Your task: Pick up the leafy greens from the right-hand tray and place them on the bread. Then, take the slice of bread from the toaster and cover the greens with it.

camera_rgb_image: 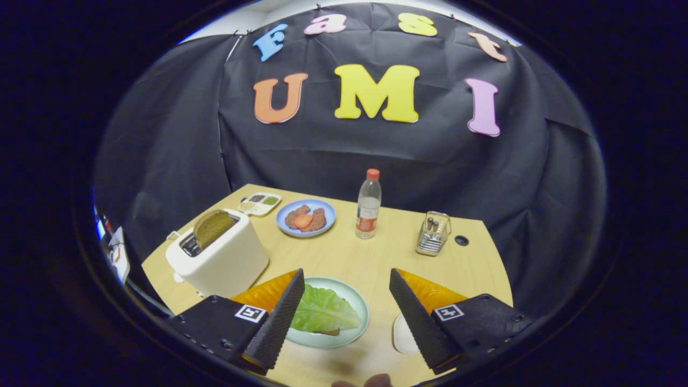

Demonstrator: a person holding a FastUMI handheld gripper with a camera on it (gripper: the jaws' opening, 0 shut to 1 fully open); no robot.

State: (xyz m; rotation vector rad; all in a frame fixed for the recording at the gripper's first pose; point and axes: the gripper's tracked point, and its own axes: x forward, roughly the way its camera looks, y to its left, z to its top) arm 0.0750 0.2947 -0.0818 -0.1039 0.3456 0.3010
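Observation:
A green lettuce leaf point(324, 313) lies on a pale green plate point(357, 301), between my fingers and close to the left one. A brown sliver of bread point(329, 332) peeks out from under the leaf's near edge. My gripper point(346, 274) is open above the plate with nothing between its fingers. To the left stands a white toaster point(223, 258), with a brown slice of bread point(211, 227) sticking up out of its slot. A white tray point(402, 336) shows partly behind the right finger.
Beyond the fingers on the wooden table point(376, 258) are a blue plate with meat and an orange slice point(305, 217), a clear bottle with a red cap point(368, 205), a wire basket point(433, 233) and a small compartment dish point(259, 203). A fingertip point(376, 380) shows beneath the gripper.

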